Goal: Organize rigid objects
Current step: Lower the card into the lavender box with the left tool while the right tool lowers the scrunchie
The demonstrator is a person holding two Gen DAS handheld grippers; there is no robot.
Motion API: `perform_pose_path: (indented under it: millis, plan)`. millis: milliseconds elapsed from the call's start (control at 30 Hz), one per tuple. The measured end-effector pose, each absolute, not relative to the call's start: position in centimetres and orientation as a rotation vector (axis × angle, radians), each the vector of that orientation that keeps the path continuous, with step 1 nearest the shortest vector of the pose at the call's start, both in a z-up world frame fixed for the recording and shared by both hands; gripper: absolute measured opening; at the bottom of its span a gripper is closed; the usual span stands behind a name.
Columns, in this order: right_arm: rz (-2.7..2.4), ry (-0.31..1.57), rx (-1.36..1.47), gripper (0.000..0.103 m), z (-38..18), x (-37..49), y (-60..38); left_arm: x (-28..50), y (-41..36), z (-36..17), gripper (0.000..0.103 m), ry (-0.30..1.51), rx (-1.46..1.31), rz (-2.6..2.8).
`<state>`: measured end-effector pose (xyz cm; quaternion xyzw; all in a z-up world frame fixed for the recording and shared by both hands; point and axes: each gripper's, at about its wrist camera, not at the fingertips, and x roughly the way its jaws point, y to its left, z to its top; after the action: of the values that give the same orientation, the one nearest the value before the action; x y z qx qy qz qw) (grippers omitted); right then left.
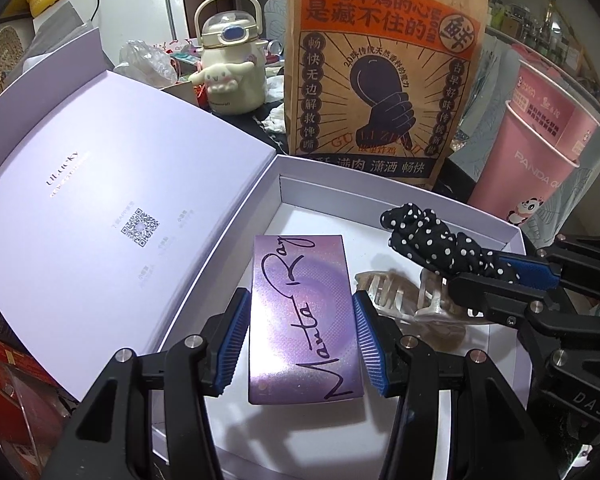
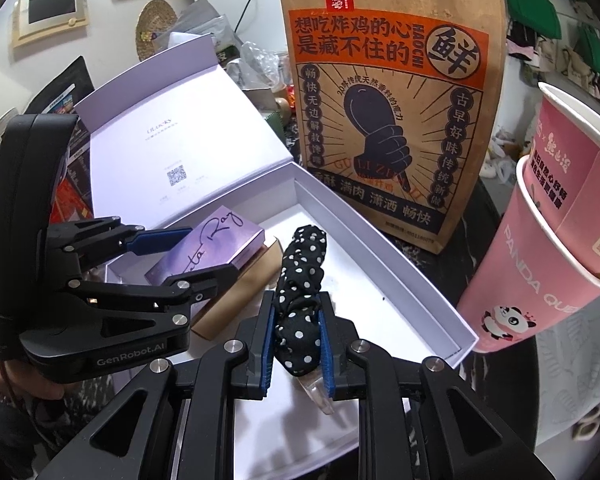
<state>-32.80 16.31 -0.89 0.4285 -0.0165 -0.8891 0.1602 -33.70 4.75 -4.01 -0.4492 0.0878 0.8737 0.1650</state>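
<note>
Seen from left wrist cam only: cream cartoon-dog kettle (image 1: 230, 76) at back, clear hair claw clip (image 1: 404, 300) lying in box beside purple case. Seen from right wrist cam only: brown kraft box (image 2: 228, 300) under purple case, framed panel (image 2: 52, 12) on wall, bit of a person's hand (image 2: 4, 384) w/ bead bracelet at lower left.

Left hand-held gripper (image 1: 300, 344) pinching purple "Manta Ray" case (image 1: 300, 320), blue pads pressed on both long sides; case inside white gift box (image 1: 380, 182), toward its left half, front end tilted up off box floor. Right hand-held gripper (image 2: 298, 340) clamped nearly together on black polka-dot scrunchie (image 2: 302, 280), w/ a clear plastic piece poking out below the pads; scrunchie over box's right half, far end resting on or just above box floor, cannot tell which.

Box lid (image 1: 112, 184) hinged open to left, lavender inside, QR code printed on it. Box floor white otherwise.

Behind box: tall kraft paper fried-chicken bag (image 2: 388, 112), upright, just beside box's far rim. Right of box: stacked pink panda paper cups (image 2: 540, 248), tilted in view. Dark tabletop under all, cluttered at back w/ crumpled plastic & paper. Yellow items on a shelf at top left, green items hanging at right.
</note>
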Motion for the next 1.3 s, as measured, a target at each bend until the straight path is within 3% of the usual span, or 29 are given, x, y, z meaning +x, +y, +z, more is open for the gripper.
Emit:
perform_pose_path:
  millis: [233,667,800,1167,1300]
  plan:
    - [-2.566,-0.034,1.211,0.027,-0.4,-32.3,16.5,-33.9,4.8,-3.7,0.051,0.25,-1.276,2.482]
    - [-2.619,-0.033,1.185,0.027,1.3,-30.7,17.3,-33.3,4.2,-2.7,0.055,0.251,-1.329,2.548]
    - [-2.636,-0.032,1.169,0.027,2.0,-29.9,17.6,-32.7,4.2,-2.2,0.079,0.242,-1.318,2.554]
    - [-2.674,-0.031,1.126,0.031,4.0,-27.6,18.1,-30.7,4.0,0.0,0.082,0.224,-1.267,2.57]
    - [-2.685,-0.026,1.107,0.036,4.7,-26.8,18.1,-29.9,3.5,0.7,0.099,0.208,-1.239,2.585]
